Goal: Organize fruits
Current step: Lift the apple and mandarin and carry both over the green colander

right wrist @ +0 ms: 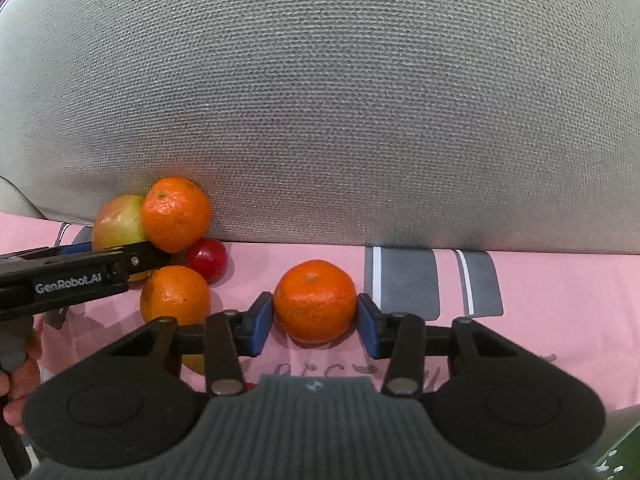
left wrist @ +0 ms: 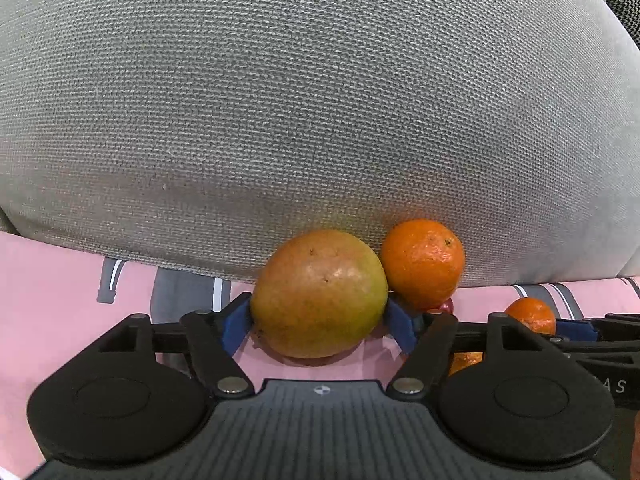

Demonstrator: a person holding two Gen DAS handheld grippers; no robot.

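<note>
I see a big grey cushion [left wrist: 304, 112] filling the back, standing on a pink cloth [left wrist: 60, 304] with grey patches. My left gripper [left wrist: 318, 326] has its blue fingers [left wrist: 236, 326] pressed on both sides of a yellow-green mango [left wrist: 320, 294] sitting on the cloth against the cushion. A tangerine [left wrist: 422, 262] leans on the mango's right side. My right gripper [right wrist: 315, 322] squeezes another tangerine [right wrist: 315, 300] on the cloth. Left of it lie one more tangerine [right wrist: 175, 296] and a small red fruit [right wrist: 208, 258].
</note>
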